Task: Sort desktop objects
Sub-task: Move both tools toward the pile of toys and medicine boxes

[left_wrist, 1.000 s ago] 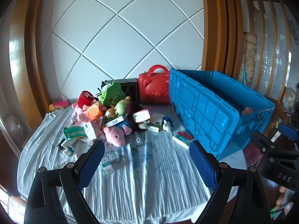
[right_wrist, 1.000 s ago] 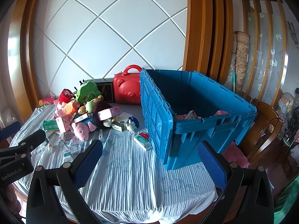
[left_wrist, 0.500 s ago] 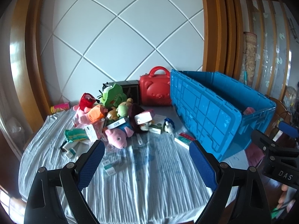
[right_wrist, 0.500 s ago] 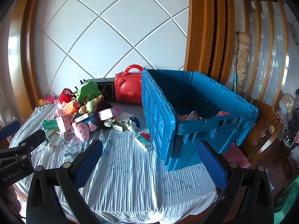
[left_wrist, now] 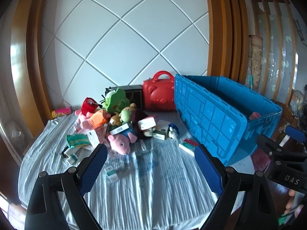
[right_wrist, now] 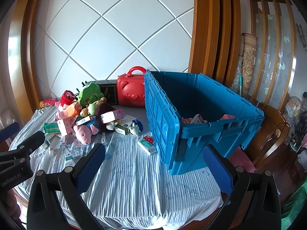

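Observation:
A pile of plush toys and small boxes lies on the cloth-covered table, with a pink pig plush [left_wrist: 120,143] at its front and a green dinosaur plush [left_wrist: 115,100] behind. A large blue crate [right_wrist: 201,115] stands at the right and holds a few items. A green and red box [right_wrist: 146,144] lies by the crate's near corner. My left gripper [left_wrist: 150,169] is open and empty above the table's near side. My right gripper [right_wrist: 153,164] is open and empty, in front of the crate.
A red bear-face case [right_wrist: 132,94] and a dark box [right_wrist: 109,94] stand at the back against the tiled wall. A small white and green box [left_wrist: 111,174] lies alone near the front. A wooden chair [right_wrist: 272,140] stands right of the table.
The left wrist view has drifted slightly, so the pile sits a little lower and to the right in it. Both grippers stay open and empty. No object on the table has moved.

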A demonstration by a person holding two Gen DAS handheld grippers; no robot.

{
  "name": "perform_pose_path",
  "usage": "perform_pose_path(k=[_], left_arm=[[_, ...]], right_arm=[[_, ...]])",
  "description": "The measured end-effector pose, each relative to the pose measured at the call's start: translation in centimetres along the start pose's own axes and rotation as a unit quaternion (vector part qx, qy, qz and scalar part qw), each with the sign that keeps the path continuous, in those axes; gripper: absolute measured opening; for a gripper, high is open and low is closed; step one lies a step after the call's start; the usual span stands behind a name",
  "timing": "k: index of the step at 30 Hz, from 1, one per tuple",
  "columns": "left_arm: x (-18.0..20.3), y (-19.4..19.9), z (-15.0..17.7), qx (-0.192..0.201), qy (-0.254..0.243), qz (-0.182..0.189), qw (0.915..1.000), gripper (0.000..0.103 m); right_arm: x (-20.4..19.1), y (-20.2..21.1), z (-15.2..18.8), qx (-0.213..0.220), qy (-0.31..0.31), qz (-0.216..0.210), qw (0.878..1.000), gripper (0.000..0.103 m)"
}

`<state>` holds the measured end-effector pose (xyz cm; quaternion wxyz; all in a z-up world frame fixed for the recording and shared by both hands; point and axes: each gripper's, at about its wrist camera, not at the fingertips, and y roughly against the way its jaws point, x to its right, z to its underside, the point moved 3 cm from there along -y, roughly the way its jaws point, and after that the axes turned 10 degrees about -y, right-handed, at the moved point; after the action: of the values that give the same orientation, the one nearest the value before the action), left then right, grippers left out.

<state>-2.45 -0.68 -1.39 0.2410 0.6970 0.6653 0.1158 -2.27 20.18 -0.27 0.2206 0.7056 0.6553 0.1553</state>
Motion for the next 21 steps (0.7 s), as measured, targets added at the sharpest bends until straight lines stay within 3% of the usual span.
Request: perform_pose_path(k=[21], left_arm=[[-2.9, -2.5, 2.0, -0.026, -0.007, -0.001, 0.9997, 0.093]], right_arm=[[-3.0, -1.9, 1.1, -0.027, 0.01, 0.007, 1.0, 0.103]])
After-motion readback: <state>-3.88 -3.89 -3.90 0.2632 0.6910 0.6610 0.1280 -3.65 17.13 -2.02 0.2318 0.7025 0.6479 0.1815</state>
